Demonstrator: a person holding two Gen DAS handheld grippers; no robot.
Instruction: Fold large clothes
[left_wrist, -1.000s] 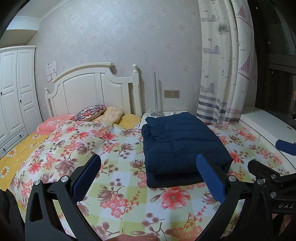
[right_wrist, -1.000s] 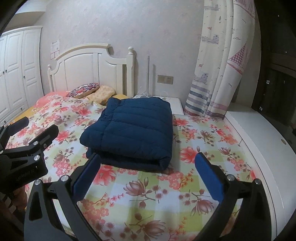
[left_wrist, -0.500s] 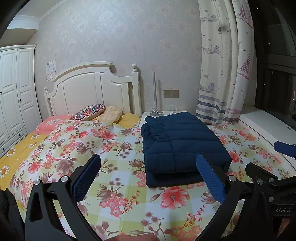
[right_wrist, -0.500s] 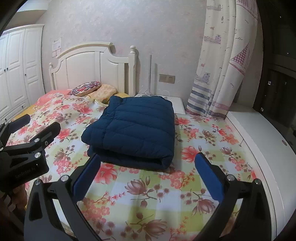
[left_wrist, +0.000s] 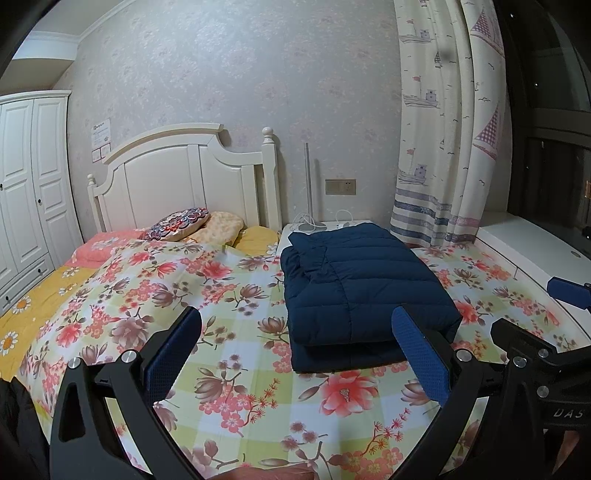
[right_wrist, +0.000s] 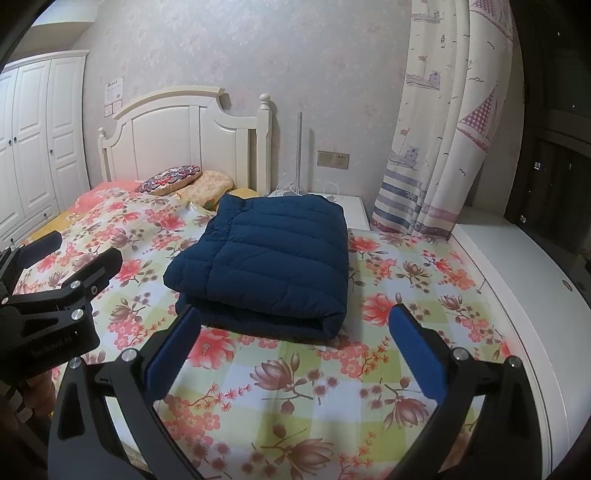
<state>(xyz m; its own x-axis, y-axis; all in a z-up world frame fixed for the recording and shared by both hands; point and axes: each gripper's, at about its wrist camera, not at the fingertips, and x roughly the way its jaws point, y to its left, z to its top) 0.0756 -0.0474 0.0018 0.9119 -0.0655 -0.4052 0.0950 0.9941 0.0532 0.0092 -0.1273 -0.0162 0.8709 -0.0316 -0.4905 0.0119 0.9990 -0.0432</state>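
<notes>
A navy quilted down jacket (left_wrist: 360, 291) (right_wrist: 269, 258) lies folded into a thick rectangle on the floral bedspread (left_wrist: 236, 369) (right_wrist: 317, 373). My left gripper (left_wrist: 295, 354) hovers open above the bed's near edge, its right finger overlapping the jacket's near corner in view. My right gripper (right_wrist: 291, 350) is open too, held short of the jacket's folded front edge with nothing between its fingers. The left gripper (right_wrist: 55, 266) also shows at the left of the right wrist view, and the right gripper's fingers (left_wrist: 569, 291) at the right of the left wrist view.
A white headboard (left_wrist: 184, 177) and pillows (left_wrist: 181, 229) stand at the bed's far end. A white nightstand with cables (right_wrist: 351, 210) and a sailboat curtain (left_wrist: 447, 147) lie beyond the jacket. A white ledge (right_wrist: 517, 280) runs along the right; a wardrobe (left_wrist: 29, 184) stands left.
Both grippers have drawn back and risen slightly from the folded jacket, which stays still on the bed. Both remain open.
</notes>
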